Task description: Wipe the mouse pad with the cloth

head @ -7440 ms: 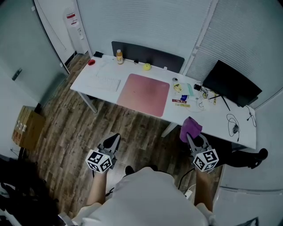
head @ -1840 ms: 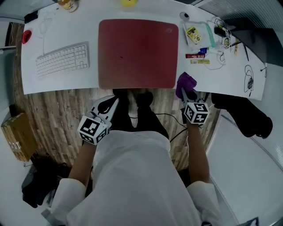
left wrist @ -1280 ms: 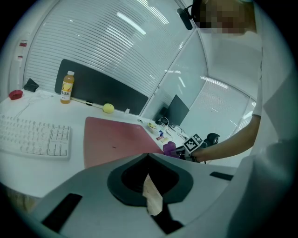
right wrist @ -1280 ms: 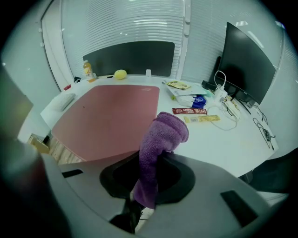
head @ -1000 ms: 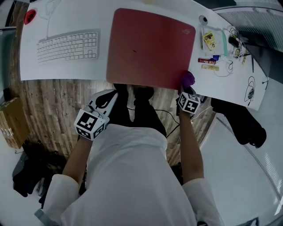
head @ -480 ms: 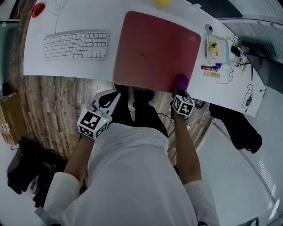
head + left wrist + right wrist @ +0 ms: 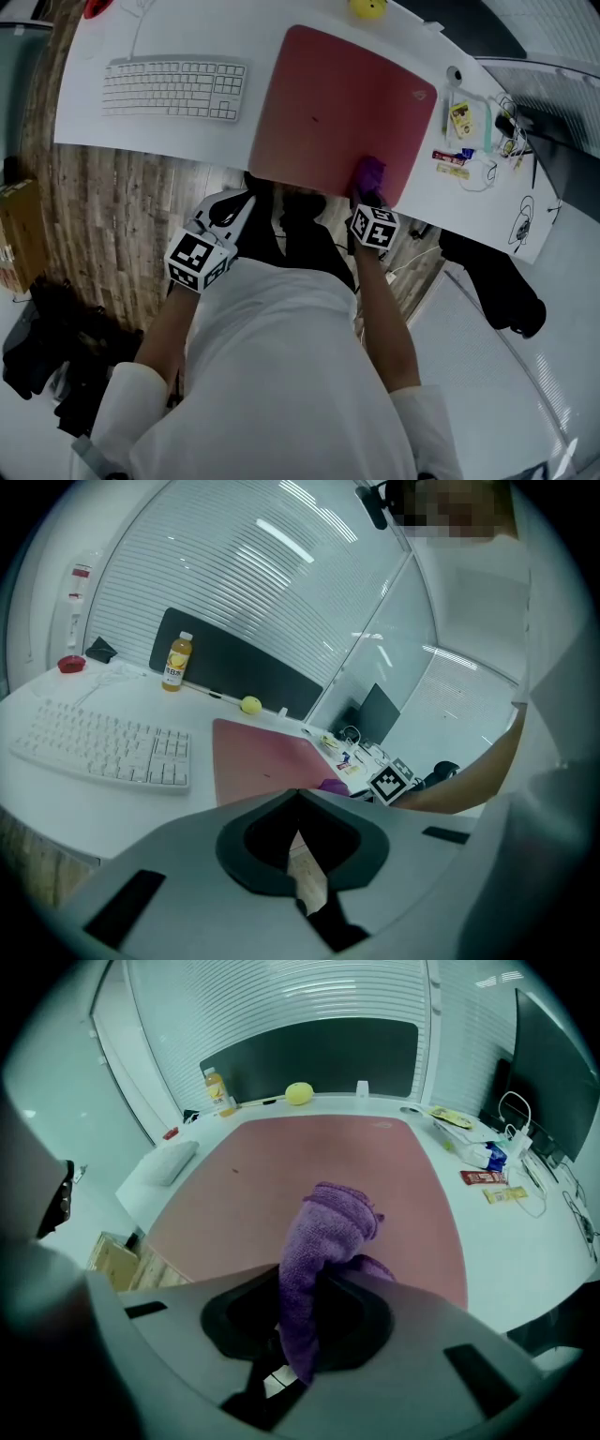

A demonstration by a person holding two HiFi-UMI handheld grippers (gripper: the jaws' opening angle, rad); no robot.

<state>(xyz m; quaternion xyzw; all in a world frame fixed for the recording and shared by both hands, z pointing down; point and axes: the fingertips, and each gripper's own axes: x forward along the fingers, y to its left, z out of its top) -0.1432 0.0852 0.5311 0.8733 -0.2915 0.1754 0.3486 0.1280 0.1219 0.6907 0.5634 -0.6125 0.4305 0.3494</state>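
Note:
The red mouse pad (image 7: 337, 108) lies on the white desk (image 7: 159, 131), right of a keyboard. My right gripper (image 7: 367, 194) is shut on a purple cloth (image 7: 368, 173), which rests on the pad's near right corner. In the right gripper view the cloth (image 7: 323, 1241) sticks up out of the jaws over the mouse pad (image 7: 319, 1166). My left gripper (image 7: 232, 210) hangs below the desk's near edge, over the floor, with its jaws together and nothing in them. From the left gripper view the pad (image 7: 262, 761) lies ahead.
A white keyboard (image 7: 175, 89) lies left of the pad. A yellow ball (image 7: 367, 8) sits at its far edge. Small packets and cables (image 7: 464, 141) crowd the desk on the right, beside a monitor (image 7: 553, 1063). A bottle (image 7: 174, 660) stands at the back.
My right gripper has carried the cloth from the desk's near edge leftward onto the pad's near right corner. The left gripper has stayed low by the desk's front.

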